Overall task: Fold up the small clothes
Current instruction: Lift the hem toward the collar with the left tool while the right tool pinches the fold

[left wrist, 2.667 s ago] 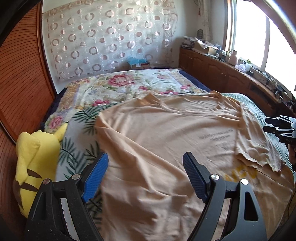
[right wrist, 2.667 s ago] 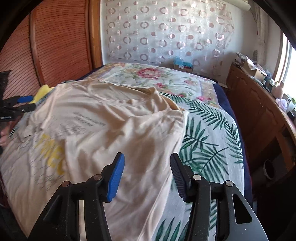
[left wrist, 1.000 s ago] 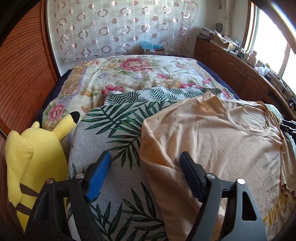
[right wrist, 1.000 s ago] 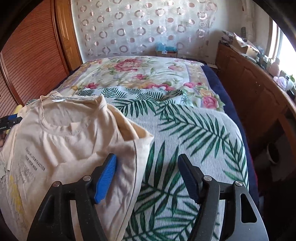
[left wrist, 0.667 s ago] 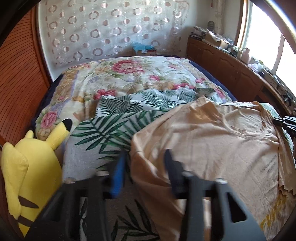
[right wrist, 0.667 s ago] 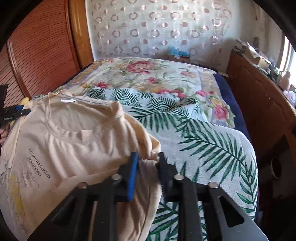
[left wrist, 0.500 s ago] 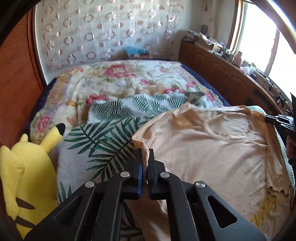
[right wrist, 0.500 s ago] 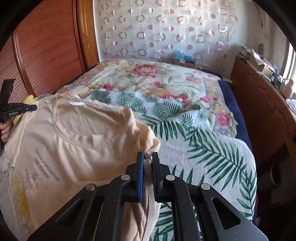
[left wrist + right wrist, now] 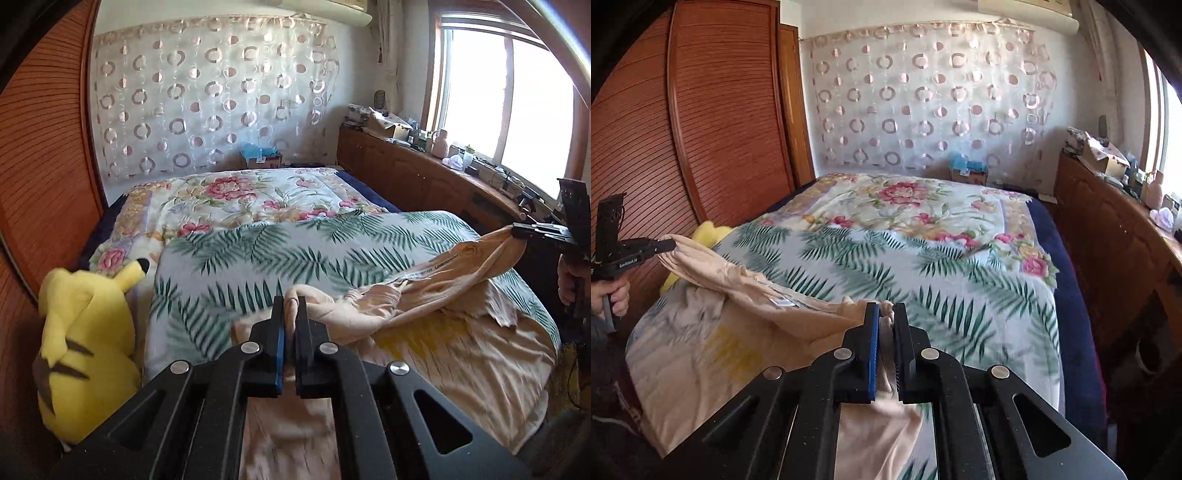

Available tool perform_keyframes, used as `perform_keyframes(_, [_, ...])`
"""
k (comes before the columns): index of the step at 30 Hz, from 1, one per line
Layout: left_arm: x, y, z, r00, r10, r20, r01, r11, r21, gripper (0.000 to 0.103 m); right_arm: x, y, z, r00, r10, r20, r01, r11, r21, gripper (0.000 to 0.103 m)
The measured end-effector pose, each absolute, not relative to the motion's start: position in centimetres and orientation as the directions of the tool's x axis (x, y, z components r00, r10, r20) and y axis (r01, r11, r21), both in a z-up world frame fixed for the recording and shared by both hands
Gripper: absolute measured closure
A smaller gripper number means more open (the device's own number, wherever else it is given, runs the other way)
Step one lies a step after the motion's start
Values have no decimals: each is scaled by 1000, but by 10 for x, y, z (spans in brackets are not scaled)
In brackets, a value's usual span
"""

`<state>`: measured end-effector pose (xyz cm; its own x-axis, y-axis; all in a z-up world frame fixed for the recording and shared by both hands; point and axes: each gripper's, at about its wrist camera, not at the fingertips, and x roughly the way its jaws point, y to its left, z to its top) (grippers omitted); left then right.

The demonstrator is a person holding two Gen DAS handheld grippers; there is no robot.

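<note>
My left gripper (image 9: 290,317) has its fingers (image 9: 277,332) pinched tight on one shoulder corner of the peach T-shirt (image 9: 436,343), a small fold of cloth bunching out just past the tips. My right gripper (image 9: 885,325) clamps the other shoulder corner the same way, the fabric squeezed between the blue pad and the black one. Between the two grips the shirt's top edge hangs raised and doubled toward its lower half, which lies spread on the bed (image 9: 258,254) below and behind my fingers, its yellow print (image 9: 733,350) facing up. Ahead of both pairs of fingers runs the palm-leaf cover, and beyond it the floral quilt (image 9: 905,206). To the left of my left fingers a yellow plush toy (image 9: 83,332) sits against the bed's edge beside the wooden slatted door (image 9: 701,122).
</note>
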<state>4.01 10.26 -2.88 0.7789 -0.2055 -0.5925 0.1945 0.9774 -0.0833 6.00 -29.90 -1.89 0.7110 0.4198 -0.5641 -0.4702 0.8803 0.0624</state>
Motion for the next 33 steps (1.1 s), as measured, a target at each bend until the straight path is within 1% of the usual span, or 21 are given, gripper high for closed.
perform_keyframes(3, [12, 104, -34, 771, -225, -595, 190, 974, -121, 99, 29, -312, -29, 695, 423, -582, -472, 878, 75, 96])
perform_keyframes(6, [-14, 104, -34, 780, -220, -586, 196, 975, -106, 99, 6, -319, -35, 671, 417, -612, -483, 873, 66, 96])
perform_keyframes(12, [-44, 114, -24, 780, -196, -594, 167, 980, -103, 99, -18, -328, -20, 658, 402, -636, -492, 870, 40, 96])
perform_keyframes(15, [-49, 124, -27, 771, -172, -614, 137, 985, -104, 98, -34, -325, -14, 636, 405, -657, -498, 866, 52, 96])
perform_keyframes(17, [-47, 132, -35, 757, -173, -630, 122, 985, -125, 93, -42, -323, -22, 608, 404, -684, -504, 862, 61, 96])
perform_keyframes(18, [-44, 136, -41, 748, -177, -640, 118, 984, -135, 84, -44, -323, -28, 599, 393, -698, -505, 861, 51, 96])
perform_keyframes(19, [-41, 138, -46, 740, -175, -649, 111, 984, -138, 73, -43, -323, -34, 598, 373, -709, -500, 865, 34, 96])
perform_keyframes(20, [-37, 140, -48, 735, -171, -656, 104, 985, -141, 68, -40, -324, -41, 600, 349, -720, -485, 874, 19, 96])
perform_keyframes(21, [-36, 141, -50, 733, -172, -658, 101, 984, -144, 59, -38, -324, -44, 598, 339, -726, -478, 878, 16, 94])
perform_keyframes(22, [-31, 142, -51, 731, -170, -661, 99, 985, -144, 54, -34, -323, -45, 601, 330, -728, -475, 880, 7, 91])
perform_keyframes(23, [-29, 141, -50, 732, -161, -662, 95, 986, -135, 51, -31, -322, -44, 610, 329, -721, -476, 880, -1, 86])
perform_keyframes(25, [-20, 138, -48, 741, -150, -654, 97, 988, -118, 39, -21, -320, -38, 628, 332, -703, -473, 881, -7, 75])
perform_keyframes(27, [-11, 135, -46, 747, -162, -645, 112, 987, -119, 33, -12, -317, -33, 649, 321, -690, -460, 888, -20, 53])
perform_keyframes(28, [-3, 133, -47, 746, -178, -641, 128, 984, -123, 27, -8, -315, -32, 660, 315, -681, -456, 890, -30, 50])
perform_keyframes(29, [4, 131, -48, 742, -183, -645, 136, 983, -122, 27, -4, -313, -35, 665, 308, -680, -452, 891, -38, 46])
perform_keyframes(33, [30, 126, -54, 732, -157, -663, 132, 987, -89, 27, 32, -303, -55, 652, 289, -701, -429, 903, -27, 45])
